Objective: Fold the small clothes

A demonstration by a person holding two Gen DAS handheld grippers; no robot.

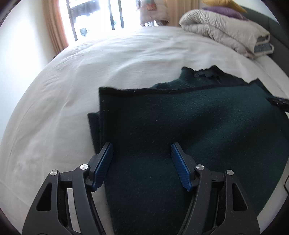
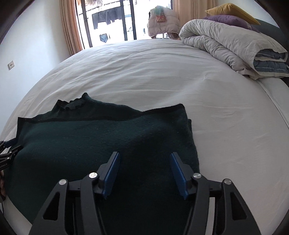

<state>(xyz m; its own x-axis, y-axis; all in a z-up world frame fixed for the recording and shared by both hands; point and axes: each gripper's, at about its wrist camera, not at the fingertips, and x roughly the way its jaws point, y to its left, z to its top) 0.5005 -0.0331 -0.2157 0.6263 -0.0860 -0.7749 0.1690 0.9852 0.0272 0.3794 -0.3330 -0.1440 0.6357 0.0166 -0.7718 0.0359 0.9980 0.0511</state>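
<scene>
A dark green knit sweater [image 1: 189, 126] lies partly folded on the white bed sheet [image 1: 72, 86], its ruffled collar [image 1: 206, 72] at the far side. My left gripper [image 1: 141, 146] hovers over the sweater's left part, near its left edge. Its blue pads [image 1: 105, 160] stand apart with only flat fabric below them. In the right wrist view the same sweater [image 2: 90, 137] fills the lower left, collar [image 2: 75, 104] at the back. My right gripper [image 2: 144, 154] stands open over the sweater's right part, nothing pinched. Each gripper shows at the edge of the other view: the right gripper [image 1: 279, 103], the left gripper [image 2: 7, 151].
A rolled grey duvet [image 2: 231, 47] with purple and yellow pillows [image 2: 229, 12] lies at the bed's far right. Beyond the bed are a bright window [image 2: 108, 21], beige curtains [image 2: 70, 27] and a hanging pale jacket [image 2: 162, 21]. Bare sheet [image 2: 225, 126] spreads right of the sweater.
</scene>
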